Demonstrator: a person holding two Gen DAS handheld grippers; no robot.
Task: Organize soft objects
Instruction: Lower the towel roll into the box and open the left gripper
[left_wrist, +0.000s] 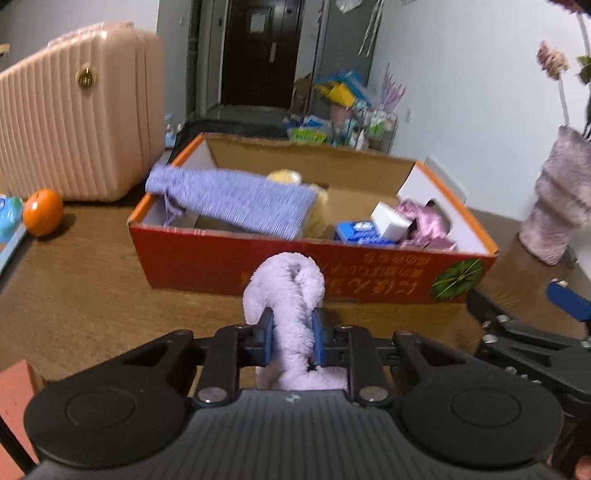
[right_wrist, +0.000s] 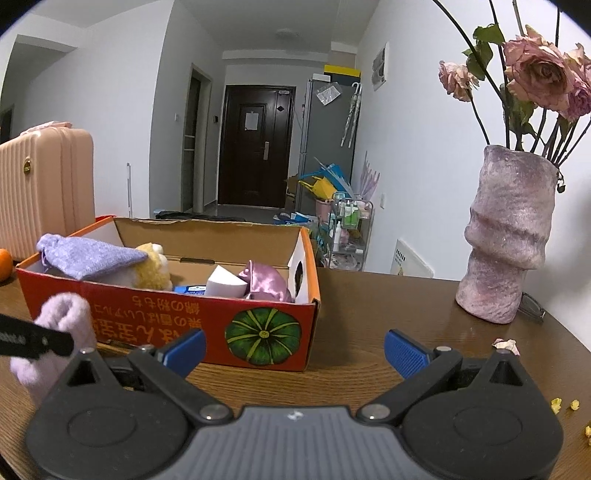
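Just short of the box's near red wall, left gripper has its fingers pinching a fluffy lilac cloth. Cloth is off the wooden surface, its long axis roughly upright: top curls over above the fingers, tail hangs below them.

Key relation: the box opening lies straight ahead of the left fingers and higher than the cloth's tail, so my read is the cloth must clear the near rim before release. Free floor inside looks to be mid-box, between the knitted purple pouch with the yellow plush and the satin pink bag at the right end.

Right gripper has fingers spread wide, holding nothing, facing the box's right corner. Left is clearly the nearer one for the drop.
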